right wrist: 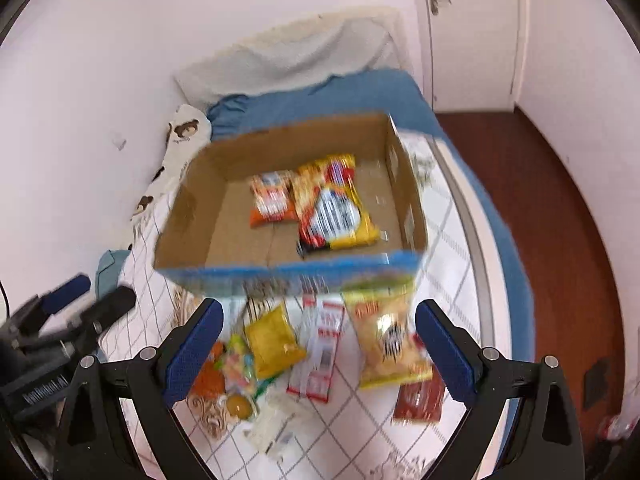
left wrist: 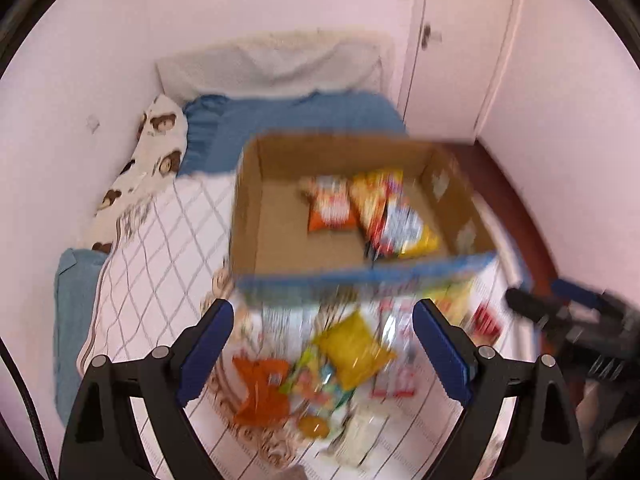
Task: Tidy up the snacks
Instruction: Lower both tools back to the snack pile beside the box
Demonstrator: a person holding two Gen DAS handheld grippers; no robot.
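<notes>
hovering above a bed [left wrist: 160, 240] with a white checked cover, held the left gripper [left wrist: 324, 344] with jaws spread wide and nothing between them; same for the right gripper [right wrist: 320, 344], wide apart and empty. both views blurred.

sat on the bed, near its far half: one cardboard box [right wrist: 200, 216], top open, blue printed band along its near wall. lay inside, toward the right wall: three snack packets — an orange one [right wrist: 270, 200], a yellow-and-red one [right wrist: 316, 184], and one with a white barcode panel and yellow corner [right wrist: 340, 220] on top of the second. left the box's left half as bare floor, open for more.

scattered on the cover just in front of the box's near wall: a yellow bag [right wrist: 272, 340], a white-and-red flat pack [right wrist: 320, 344], a larger yellow chip bag [right wrist: 388, 344], a dark red packet [right wrist: 420, 400] near the right edge of the bed, an orange bag [left wrist: 260, 392], a multicoloured packet [right wrist: 238, 360], a small round orange item [right wrist: 238, 404], a pale wrapper [right wrist: 276, 428]. counted about eight; blur made an exact count uncertain.

ran along the bed's left side against the wall [right wrist: 80, 100]; dropped off on the right to a dark wood floor [right wrist: 560, 220]. stood beyond: one white door [right wrist: 472, 40]. lay at the head: a blue blanket [left wrist: 300, 120], a white pillow [left wrist: 272, 60], a bear-print cushion [left wrist: 160, 140].
</notes>
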